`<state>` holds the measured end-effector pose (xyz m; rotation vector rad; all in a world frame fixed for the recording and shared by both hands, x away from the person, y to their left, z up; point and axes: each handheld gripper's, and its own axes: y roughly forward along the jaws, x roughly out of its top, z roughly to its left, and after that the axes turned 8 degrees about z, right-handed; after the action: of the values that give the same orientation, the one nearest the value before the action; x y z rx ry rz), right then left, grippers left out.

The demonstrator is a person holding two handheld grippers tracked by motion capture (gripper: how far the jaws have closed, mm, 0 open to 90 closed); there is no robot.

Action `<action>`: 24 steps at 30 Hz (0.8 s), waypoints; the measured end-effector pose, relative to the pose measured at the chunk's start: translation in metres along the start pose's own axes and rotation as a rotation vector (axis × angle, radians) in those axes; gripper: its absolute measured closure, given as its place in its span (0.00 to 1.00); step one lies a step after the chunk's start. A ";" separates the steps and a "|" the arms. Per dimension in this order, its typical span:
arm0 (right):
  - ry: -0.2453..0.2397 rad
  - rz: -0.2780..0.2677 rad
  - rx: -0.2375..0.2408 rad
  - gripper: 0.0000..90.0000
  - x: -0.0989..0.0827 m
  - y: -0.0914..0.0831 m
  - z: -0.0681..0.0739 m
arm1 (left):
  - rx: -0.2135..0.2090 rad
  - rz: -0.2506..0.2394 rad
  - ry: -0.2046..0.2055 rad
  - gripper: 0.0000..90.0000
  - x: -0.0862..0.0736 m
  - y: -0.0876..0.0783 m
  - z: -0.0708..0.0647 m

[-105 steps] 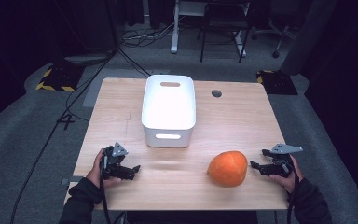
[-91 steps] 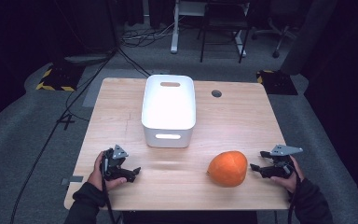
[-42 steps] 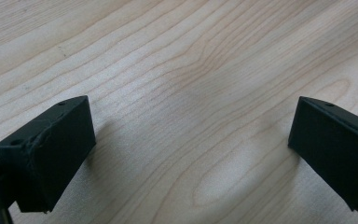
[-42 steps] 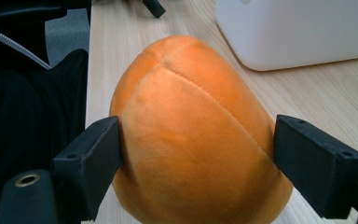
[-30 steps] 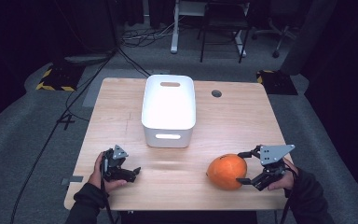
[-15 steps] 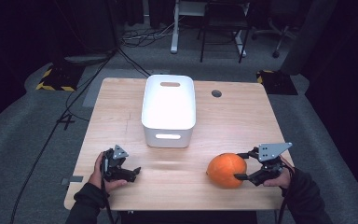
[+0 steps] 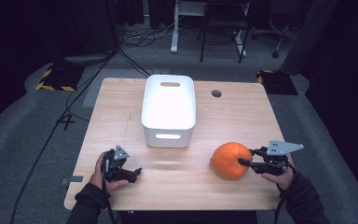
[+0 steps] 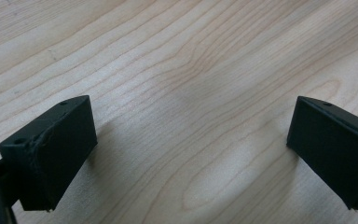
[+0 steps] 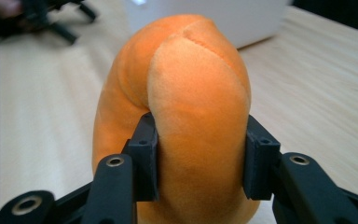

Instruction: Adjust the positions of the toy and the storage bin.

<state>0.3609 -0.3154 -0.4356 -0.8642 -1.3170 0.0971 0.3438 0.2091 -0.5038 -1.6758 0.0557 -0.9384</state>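
An orange plush pumpkin (image 7: 230, 160) sits on the wooden table (image 7: 242, 112), front right. My right gripper (image 7: 245, 157) has just been closing and is now shut on the pumpkin's right side. In the right gripper view both pads (image 9: 145, 156) squeeze a fold of the orange plush pumpkin (image 9: 191, 84). My left gripper (image 7: 133, 172) rests at the front left of the table in a hand. In the left gripper view its jaws stand wide apart over bare wood, so my left gripper (image 8: 191, 158) is open.
A white plastic bin (image 7: 168, 108) stands in the middle of the table, behind both grippers. A round cable hole (image 7: 216, 93) lies at the back right. Beyond the table are chairs, a desk frame and cables on the grey floor.
The right gripper came in from the right to the pumpkin and its jaws closed onto it. The left gripper stayed where it was.
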 end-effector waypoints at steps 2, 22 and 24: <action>0.068 -0.021 -0.094 0.63 -0.002 0.000 -0.007 | -0.002 0.004 0.000 0.02 0.000 0.000 0.000; 0.199 -0.053 -0.250 0.41 -0.014 -0.007 -0.030 | 0.016 -0.032 -0.012 0.19 0.013 0.001 -0.007; 0.192 -0.053 -0.242 0.38 -0.014 -0.007 -0.030 | 0.016 -0.055 -0.022 0.23 0.014 -0.003 -0.006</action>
<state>0.3801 -0.3431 -0.4425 -1.0161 -1.1848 -0.1861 0.3488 0.1984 -0.4936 -1.6803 -0.0127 -0.9587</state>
